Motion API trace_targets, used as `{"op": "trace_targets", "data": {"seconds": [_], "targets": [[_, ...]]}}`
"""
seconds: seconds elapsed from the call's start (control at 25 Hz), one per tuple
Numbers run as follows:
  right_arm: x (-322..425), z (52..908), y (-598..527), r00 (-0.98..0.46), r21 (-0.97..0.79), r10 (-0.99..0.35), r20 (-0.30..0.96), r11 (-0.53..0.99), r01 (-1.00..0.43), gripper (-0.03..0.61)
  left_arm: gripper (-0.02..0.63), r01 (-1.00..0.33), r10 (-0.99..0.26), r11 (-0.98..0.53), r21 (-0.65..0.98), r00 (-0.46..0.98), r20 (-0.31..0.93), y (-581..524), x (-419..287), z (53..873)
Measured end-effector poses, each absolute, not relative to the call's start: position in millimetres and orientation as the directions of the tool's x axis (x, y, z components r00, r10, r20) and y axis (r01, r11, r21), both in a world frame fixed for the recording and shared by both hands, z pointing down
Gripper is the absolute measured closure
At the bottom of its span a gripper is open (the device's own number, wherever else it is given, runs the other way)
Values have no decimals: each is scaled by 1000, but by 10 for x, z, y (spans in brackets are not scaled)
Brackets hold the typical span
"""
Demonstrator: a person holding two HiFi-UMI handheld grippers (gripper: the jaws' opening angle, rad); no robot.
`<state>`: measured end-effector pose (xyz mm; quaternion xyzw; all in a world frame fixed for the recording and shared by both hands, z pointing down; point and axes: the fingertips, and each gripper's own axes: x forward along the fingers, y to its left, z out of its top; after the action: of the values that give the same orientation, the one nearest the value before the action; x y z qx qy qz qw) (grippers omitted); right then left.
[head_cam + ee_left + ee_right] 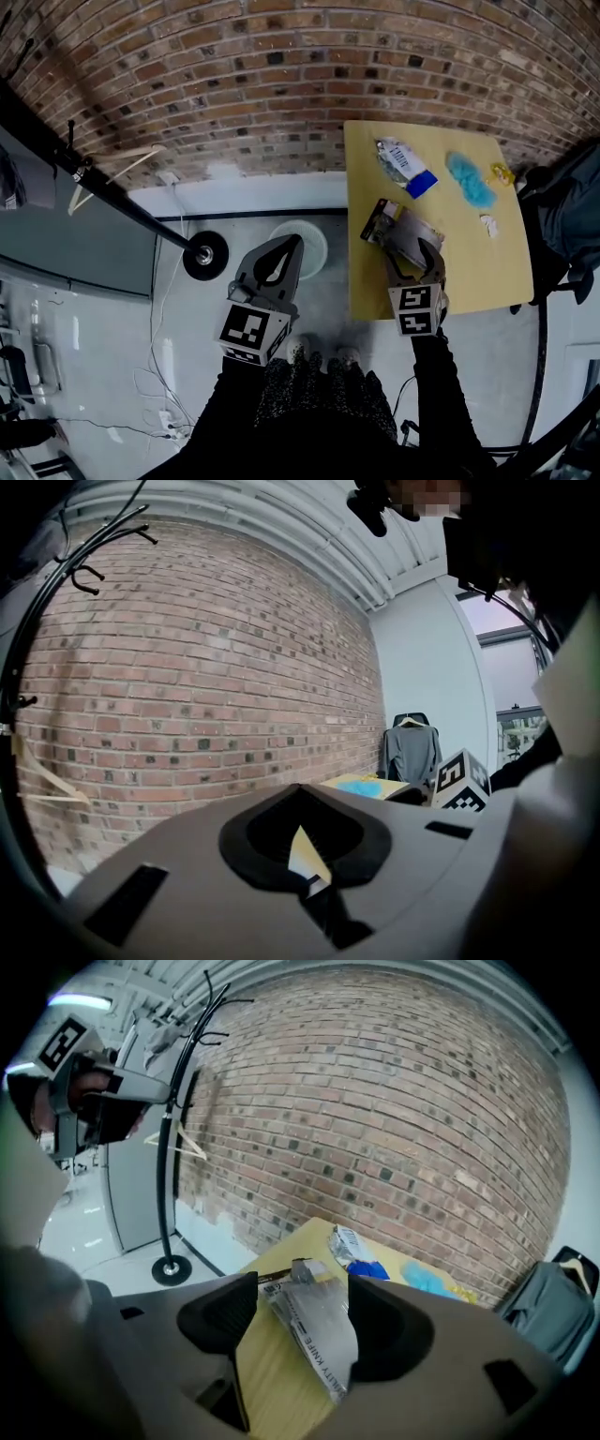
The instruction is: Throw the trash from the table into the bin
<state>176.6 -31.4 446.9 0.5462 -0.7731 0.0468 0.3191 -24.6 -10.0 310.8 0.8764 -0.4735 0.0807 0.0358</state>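
Observation:
A silvery utility-knife package (401,225) lies on the yellow table (450,272) near its front left corner. My right gripper (412,253) is open over it. In the right gripper view the package (319,1330) lies between the spread jaws of that gripper (302,1318) and reaches the right one. Farther back on the table are a clear bag with a blue label (401,161), a crumpled blue piece (469,180), a small yellow scrap (502,172) and a white scrap (489,225). My left gripper (292,243) is shut and empty above the white round bin (317,246) on the floor.
A black coat stand with a round base (204,255) rises left of the bin, with a hanger on it. A brick wall runs behind the table. A chair with a grey jacket (565,211) stands at the table's right. Cables lie on the floor at the left.

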Motion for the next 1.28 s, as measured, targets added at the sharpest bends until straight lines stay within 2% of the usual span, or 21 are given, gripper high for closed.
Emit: {"op": "trace_targets", "data": {"seconds": [0.64,1.16,1.28], "targets": [[1936,5193,-476,-74,405,-735,674,452,-795,293,607,-842,-817,-539,1,522,245,-142,-281,3470],[2043,5265,-663,-2,488,-760,650,420,-765,296,607,-823,-799,-567,-18,545,253,-231,-154,3572],[2056,5278,-666,14,513,-765,644,419,-750,338,607,-808,-789,-588,-25,566,240,-270,-41,3537]]}}
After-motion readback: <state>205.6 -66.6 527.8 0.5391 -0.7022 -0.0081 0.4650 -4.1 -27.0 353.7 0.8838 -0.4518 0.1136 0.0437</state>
